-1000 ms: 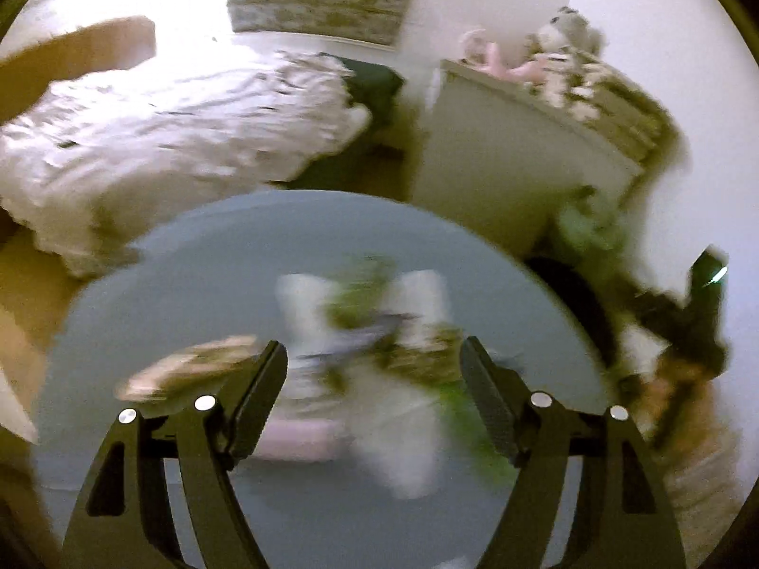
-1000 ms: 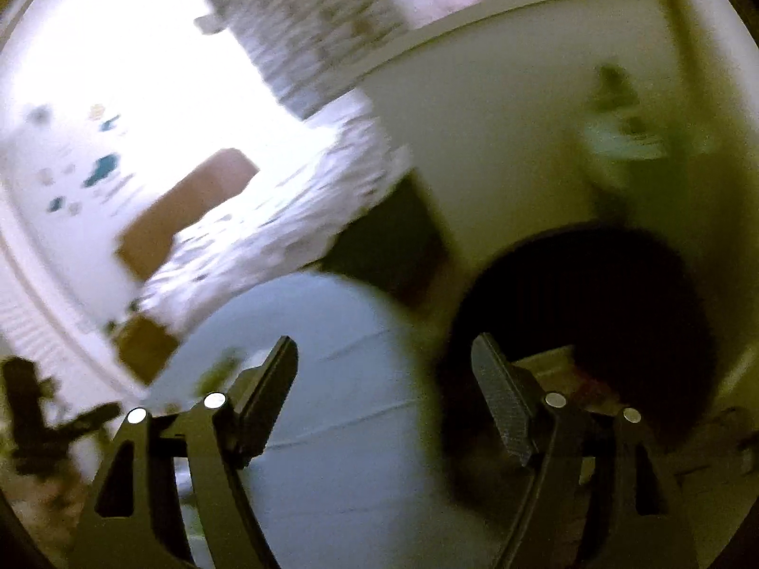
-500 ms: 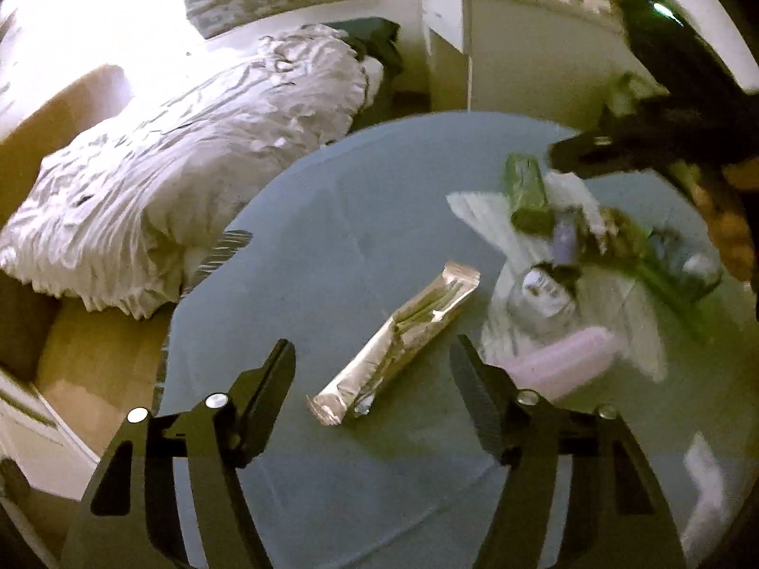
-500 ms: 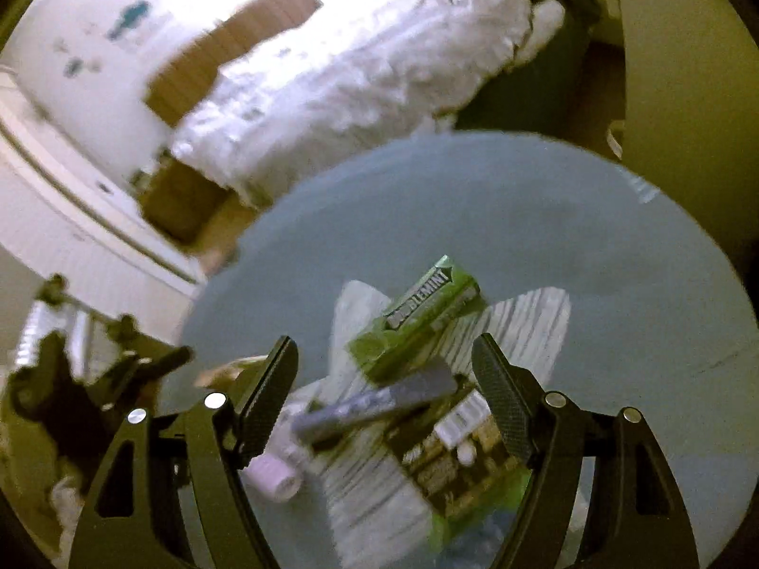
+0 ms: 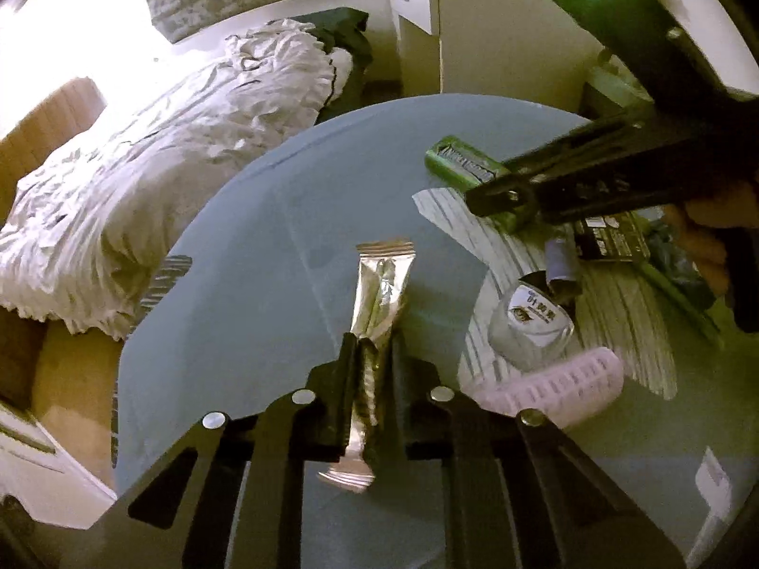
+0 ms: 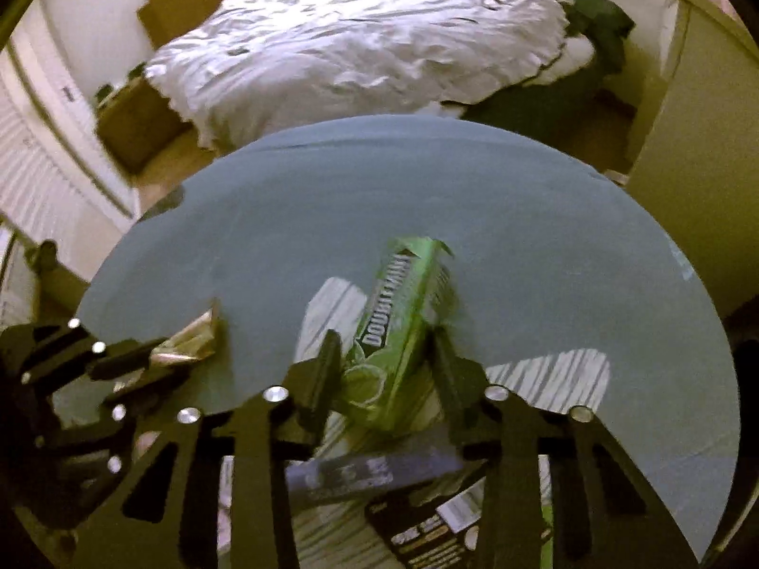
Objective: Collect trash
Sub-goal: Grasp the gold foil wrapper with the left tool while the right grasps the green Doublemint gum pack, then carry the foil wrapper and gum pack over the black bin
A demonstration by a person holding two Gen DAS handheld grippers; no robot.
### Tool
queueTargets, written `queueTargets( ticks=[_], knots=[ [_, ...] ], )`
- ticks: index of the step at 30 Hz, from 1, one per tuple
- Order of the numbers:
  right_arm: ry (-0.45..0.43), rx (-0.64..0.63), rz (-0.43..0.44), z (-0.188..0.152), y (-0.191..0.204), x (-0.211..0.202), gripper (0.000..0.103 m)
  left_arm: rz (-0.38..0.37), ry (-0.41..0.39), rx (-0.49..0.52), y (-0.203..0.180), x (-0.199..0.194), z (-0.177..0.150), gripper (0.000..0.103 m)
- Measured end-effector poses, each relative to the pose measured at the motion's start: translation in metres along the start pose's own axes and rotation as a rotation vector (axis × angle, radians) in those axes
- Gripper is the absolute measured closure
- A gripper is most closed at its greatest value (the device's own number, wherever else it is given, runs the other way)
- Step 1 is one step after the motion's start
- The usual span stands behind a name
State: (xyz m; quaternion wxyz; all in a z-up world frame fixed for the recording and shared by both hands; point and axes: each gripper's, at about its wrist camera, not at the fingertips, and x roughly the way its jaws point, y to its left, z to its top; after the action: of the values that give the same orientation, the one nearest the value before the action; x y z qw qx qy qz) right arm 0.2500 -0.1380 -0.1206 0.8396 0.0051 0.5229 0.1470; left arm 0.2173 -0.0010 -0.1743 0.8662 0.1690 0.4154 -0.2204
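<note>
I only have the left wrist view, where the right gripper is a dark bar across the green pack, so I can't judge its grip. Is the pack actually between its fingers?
Observer: Yes. In the right wrist view the green gum pack sits between the fingers of the right gripper, and the jaws are closing on it.
Operator: Is it lined up with the fingers?
Observer: No. The pack runs at a slant, with its far end leaning toward the right-hand finger.
Operator: Anything close underneath?
Observer: A purple packet lies crosswise just behind the fingers, on the striped paper.
</note>
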Motion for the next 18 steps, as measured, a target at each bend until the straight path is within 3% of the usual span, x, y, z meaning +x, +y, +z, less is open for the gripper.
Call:
queueTargets(
  ticks=[4, 5, 6, 10, 18],
  knots=[
    [-0.081, 0.051, 0.183, -0.011, -0.011, -0.022, 0.073, -0.047, -0.035, -0.11, 0.009, -0.01, -0.003, 0.092],
    [-0.113, 0.062, 0.212, -0.015, -0.016, -0.033, 0.08, -0.064, -0.053, -0.143, 0.011, -0.017, -0.004, 0.092],
    [-0.147, 0.07, 0.234, -0.019, -0.02, -0.045, 0.08, -0.078, -0.068, -0.165, 0.013, -0.023, -0.003, 0.092],
    [-0.26, 0.088, 0.265, -0.034, -0.039, -0.086, 0.08, -0.128, -0.14, -0.218, 0.006, -0.052, 0.004, 0.092],
    [-0.416, 0.127, 0.253, -0.064, -0.083, -0.155, 0.08, -0.242, -0.211, -0.187, -0.05, -0.081, 0.043, 0.091]
  ],
)
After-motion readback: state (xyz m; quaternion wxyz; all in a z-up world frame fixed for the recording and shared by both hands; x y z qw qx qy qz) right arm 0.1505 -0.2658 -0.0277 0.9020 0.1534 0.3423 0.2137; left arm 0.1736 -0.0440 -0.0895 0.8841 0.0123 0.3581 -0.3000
